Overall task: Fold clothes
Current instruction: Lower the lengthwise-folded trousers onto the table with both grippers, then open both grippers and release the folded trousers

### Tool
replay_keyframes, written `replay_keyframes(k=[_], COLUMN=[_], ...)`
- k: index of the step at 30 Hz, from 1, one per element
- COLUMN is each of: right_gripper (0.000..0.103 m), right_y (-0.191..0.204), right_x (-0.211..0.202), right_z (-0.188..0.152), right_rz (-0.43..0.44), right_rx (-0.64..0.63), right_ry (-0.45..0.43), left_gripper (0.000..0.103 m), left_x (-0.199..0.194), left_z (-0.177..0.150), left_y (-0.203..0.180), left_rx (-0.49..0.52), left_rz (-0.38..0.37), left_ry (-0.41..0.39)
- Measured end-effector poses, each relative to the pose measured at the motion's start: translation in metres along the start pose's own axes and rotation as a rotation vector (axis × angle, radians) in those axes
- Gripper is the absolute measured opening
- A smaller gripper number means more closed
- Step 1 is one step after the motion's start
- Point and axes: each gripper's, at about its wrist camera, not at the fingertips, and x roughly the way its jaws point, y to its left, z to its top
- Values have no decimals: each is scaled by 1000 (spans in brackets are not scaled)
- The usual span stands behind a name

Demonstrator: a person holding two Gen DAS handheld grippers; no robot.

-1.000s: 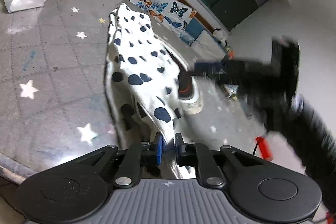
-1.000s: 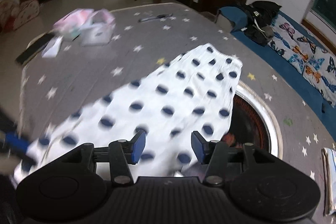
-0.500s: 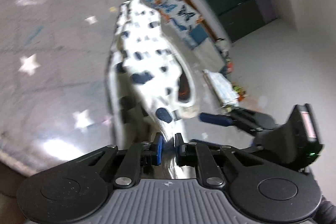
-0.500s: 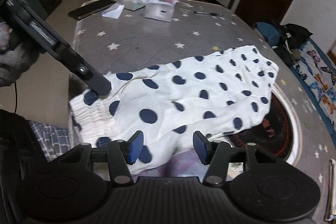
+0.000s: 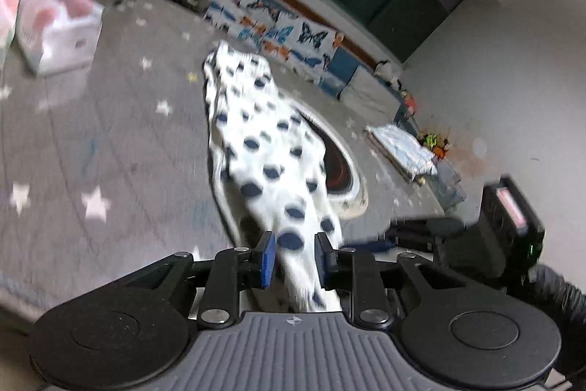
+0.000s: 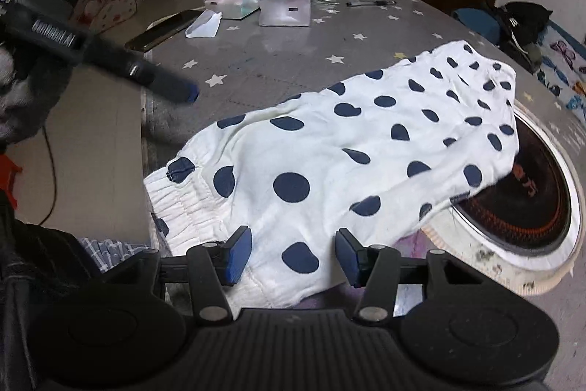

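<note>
Spotted garment (image 6: 366,149) flat on table (image 6: 278,54), left gripper (image 6: 190,94) clear only from right wrist

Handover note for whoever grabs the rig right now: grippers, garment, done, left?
Left gripper: open, holding nothing, at the garment's waistband end.
Right gripper: open, hovering over the near edge of the garment, nothing held.
Polka-dot garment: spread flat on the star-patterned table, elastic waistband at the table's edge, far end lying over the round burner set in the table.
Done: garment laid out, no fold visible.
Left: grip an edge and make the folds. Tissue packs sit at the far end, clear of the garment.
</note>
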Motion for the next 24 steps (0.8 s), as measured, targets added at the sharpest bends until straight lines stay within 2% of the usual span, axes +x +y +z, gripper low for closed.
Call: replay_keyframes(k=[5,8,12,17,21,24], right_gripper=[52,52,51,51,51,49], right_y=[-2,-3,-5,-21,-34,-61], right_x=[0,0,-1,-11,-20,-20], right_z=[-5,-7,-11,-10,-9,-7], right_rz=[6,9,13,29,42,-3], right_rx=[37,65,101,171,227,291], right_ry=[-7,-15,-26,-60,-87,-114], left_gripper=[22,21,21,20,20,20], left_x=[34,65,96,104,99,96], left_z=[28,41,46,41,41,44], left_y=[-2,-2,11,33,43,42], left_rx=[17,33,43,47,41,46], left_rz=[-33,-47,9,105,118,121], left_ry=[-30,-5,42,77,72,65])
